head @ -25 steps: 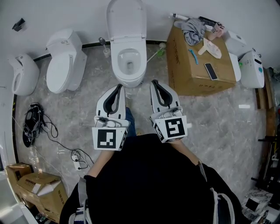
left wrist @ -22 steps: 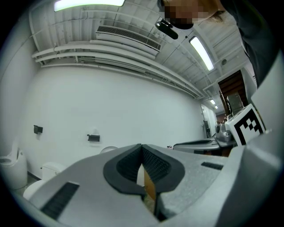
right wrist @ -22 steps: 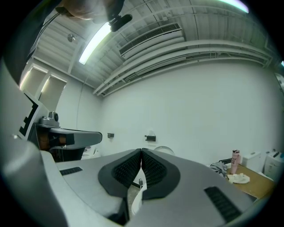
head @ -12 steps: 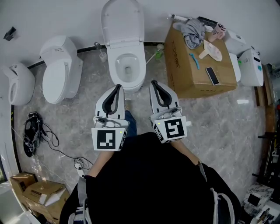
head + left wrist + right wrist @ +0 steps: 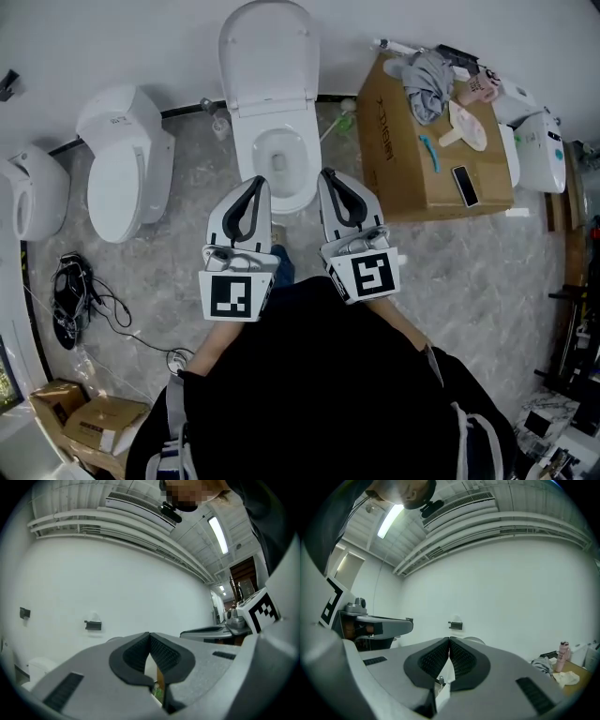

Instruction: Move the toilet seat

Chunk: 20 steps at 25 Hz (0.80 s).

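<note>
A white toilet (image 5: 279, 159) stands against the far wall, its lid (image 5: 269, 56) raised upright over the open bowl. Both grippers point level at it, side by side, just short of the bowl's front rim. My left gripper (image 5: 255, 184) is shut with nothing in it, its dark pads meeting in the left gripper view (image 5: 149, 633). My right gripper (image 5: 329, 175) is likewise shut and empty, pads together in the right gripper view (image 5: 449, 639). Neither touches the toilet. Both gripper views show mostly white wall above the jaws.
A closed white toilet (image 5: 127, 159) stands to the left, another (image 5: 26, 195) at far left. To the right is a cardboard box (image 5: 398, 141) topped with cloth, a phone and small items. Cables (image 5: 70, 291) lie on the marble floor, with boxes (image 5: 89, 417) at bottom left.
Both grippers have moved forward together toward the middle toilet, which now lies closer under their tips. Both jaws stayed shut.
</note>
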Each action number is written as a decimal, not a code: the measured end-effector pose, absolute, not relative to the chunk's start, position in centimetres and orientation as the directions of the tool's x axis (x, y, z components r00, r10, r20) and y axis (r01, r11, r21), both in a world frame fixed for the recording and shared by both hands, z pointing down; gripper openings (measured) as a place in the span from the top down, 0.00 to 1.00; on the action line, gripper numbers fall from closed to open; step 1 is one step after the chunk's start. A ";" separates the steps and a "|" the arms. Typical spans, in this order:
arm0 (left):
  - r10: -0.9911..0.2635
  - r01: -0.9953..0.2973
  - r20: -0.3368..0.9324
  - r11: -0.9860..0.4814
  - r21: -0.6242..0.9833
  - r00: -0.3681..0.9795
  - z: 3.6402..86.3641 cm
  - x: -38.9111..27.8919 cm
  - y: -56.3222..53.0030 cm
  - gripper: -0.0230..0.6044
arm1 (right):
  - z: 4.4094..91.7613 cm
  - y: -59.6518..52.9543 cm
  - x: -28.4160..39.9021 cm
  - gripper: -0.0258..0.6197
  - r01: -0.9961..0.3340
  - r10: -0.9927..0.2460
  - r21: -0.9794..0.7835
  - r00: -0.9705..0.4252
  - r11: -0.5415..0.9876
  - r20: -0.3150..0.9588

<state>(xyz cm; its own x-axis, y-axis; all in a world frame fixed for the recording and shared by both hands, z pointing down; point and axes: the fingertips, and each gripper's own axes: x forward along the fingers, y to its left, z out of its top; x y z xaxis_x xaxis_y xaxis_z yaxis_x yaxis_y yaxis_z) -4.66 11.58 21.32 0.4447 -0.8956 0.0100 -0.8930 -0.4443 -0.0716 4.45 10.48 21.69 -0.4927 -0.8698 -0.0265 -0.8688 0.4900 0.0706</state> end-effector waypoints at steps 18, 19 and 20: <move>-0.849 -0.845 0.054 -0.528 -0.083 0.525 22.0 -6.6 -1.7 0.95 | 21.8 -2.5 2.4 0.93 -0.899 -0.901 0.074 -0.433 0.431 -0.009; -0.850 -0.847 0.049 -0.527 -0.074 0.525 22.1 -6.6 -2.0 0.95 | 21.9 -2.8 2.4 0.93 -0.899 -0.901 0.072 -0.434 0.433 -0.004; -0.850 -0.847 0.046 -0.527 -0.071 0.525 22.2 -6.6 -2.3 0.95 | 22.3 -2.9 2.5 0.93 -0.896 -0.899 0.071 -0.438 0.438 0.017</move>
